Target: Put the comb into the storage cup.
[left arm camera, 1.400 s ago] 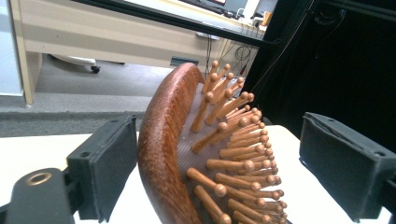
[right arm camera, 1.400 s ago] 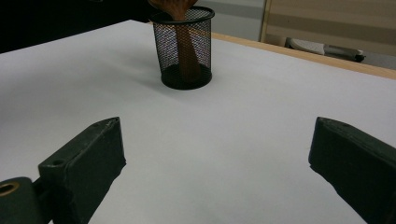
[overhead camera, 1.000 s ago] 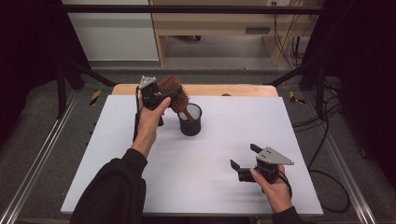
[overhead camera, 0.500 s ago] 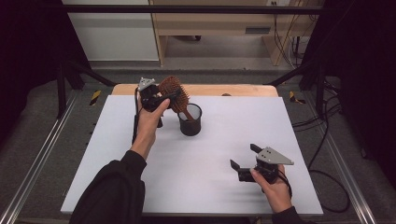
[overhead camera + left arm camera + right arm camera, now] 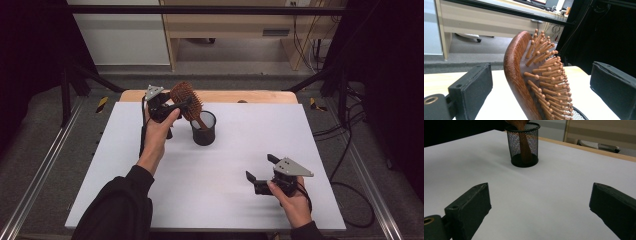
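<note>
Hairbrush stands between spread left tongs, handle in mesh cup.

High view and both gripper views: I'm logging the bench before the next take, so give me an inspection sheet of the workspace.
Surface: white sheet on a wooden table, no marks seen.
Job's things: wooden hairbrush stands handle-down, tilted, in the black mesh cup.
Clutter: nothing seen on the sheet.
Grippers: left gripper open, its jaws either side of the hairbrush head without clamping it; right gripper open, held low over the near right of the sheet, apart from the cup.
Cables: a black cable hangs from the left gripper along the forearm; more cables lie on the floor at right.
Surroundings: wooden furniture and grey floor beyond the table; dark curtains at both sides.
</note>
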